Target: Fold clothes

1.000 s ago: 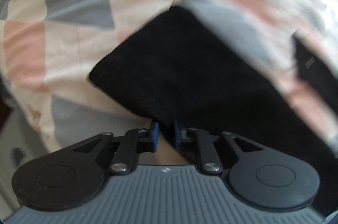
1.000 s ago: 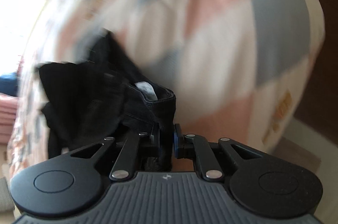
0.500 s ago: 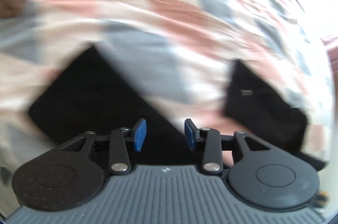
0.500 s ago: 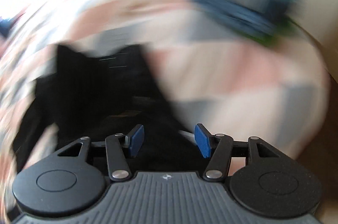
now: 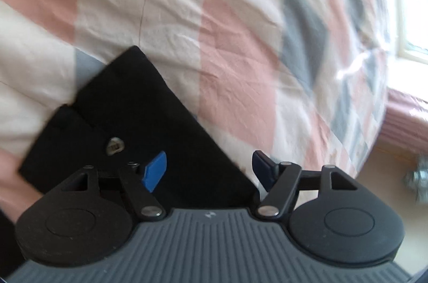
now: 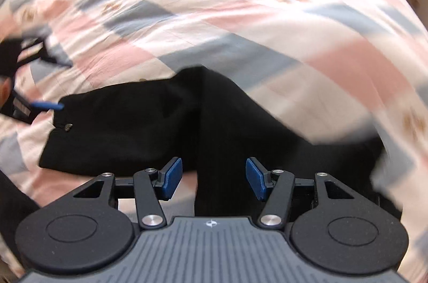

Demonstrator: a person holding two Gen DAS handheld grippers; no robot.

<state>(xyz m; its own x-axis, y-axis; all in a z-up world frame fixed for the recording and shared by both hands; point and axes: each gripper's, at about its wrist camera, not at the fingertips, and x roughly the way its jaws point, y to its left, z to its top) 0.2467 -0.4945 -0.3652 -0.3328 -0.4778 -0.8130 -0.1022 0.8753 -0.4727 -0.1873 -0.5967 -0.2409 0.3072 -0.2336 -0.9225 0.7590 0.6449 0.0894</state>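
A black garment (image 5: 139, 122) lies flat on the patchwork bedspread (image 5: 240, 47); a small metal button (image 5: 115, 145) shows near its end. My left gripper (image 5: 207, 170) is open and empty, just above the garment's edge. In the right wrist view the same black garment (image 6: 149, 120) lies spread in two folded parts. My right gripper (image 6: 211, 177) is open and empty over its near part. The left gripper (image 6: 45, 105) shows at that view's left edge, beside the garment's button end.
The bedspread (image 6: 240, 15) of pink, grey and cream squares covers the whole bed. A bright window (image 5: 412, 23) and pink curtain (image 5: 404, 120) lie to the right. The floor (image 5: 388, 176) shows beyond the bed's edge.
Both grippers were shut on the black garment a second ago; both have opened and let it go. The garment now lies on the bed. Both cameras have swung round.
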